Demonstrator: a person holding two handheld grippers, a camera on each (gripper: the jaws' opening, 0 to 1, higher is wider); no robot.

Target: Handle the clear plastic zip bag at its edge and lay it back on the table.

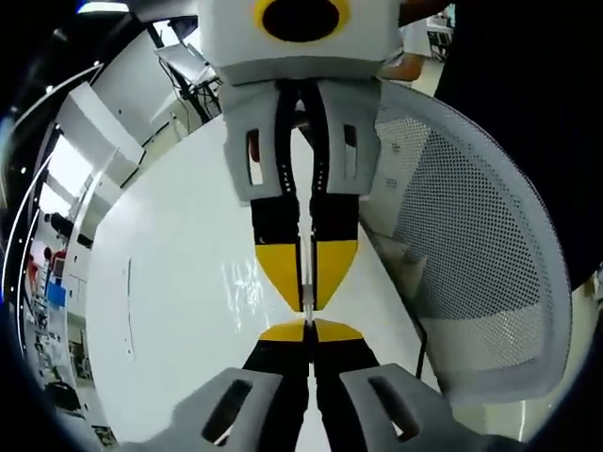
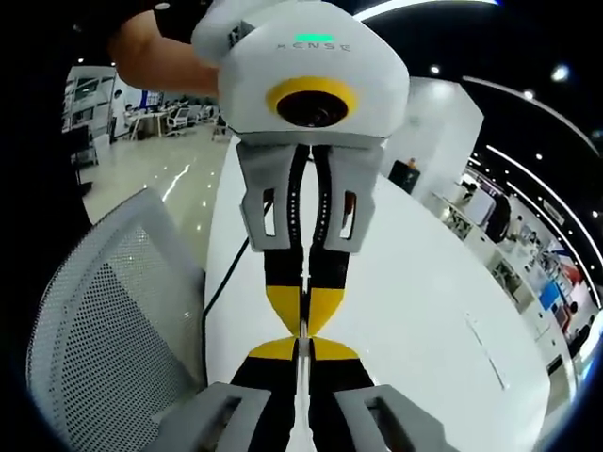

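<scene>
The clear plastic zip bag (image 1: 307, 279) shows edge-on, as a thin pale strip running between two pairs of yellow-tipped jaws. My left gripper (image 1: 310, 326) rises from the bottom of the left gripper view and is shut on that strip. Facing it tip to tip from above, my right gripper (image 1: 308, 307) is shut on the same edge. The right gripper view mirrors this: my right gripper (image 2: 301, 343) below, left gripper (image 2: 302, 330) above, the bag (image 2: 301, 318) a sliver between the closed jaws. Most of the bag's surface is hidden.
A white table (image 1: 170, 311) (image 2: 424, 311) lies under both grippers. A white mesh chair (image 1: 471, 264) (image 2: 104, 320) stands against its edge, with a black cable (image 2: 221, 282) hanging beside it. A person's arm (image 2: 160, 56) holds the left gripper. Desks and people are far behind.
</scene>
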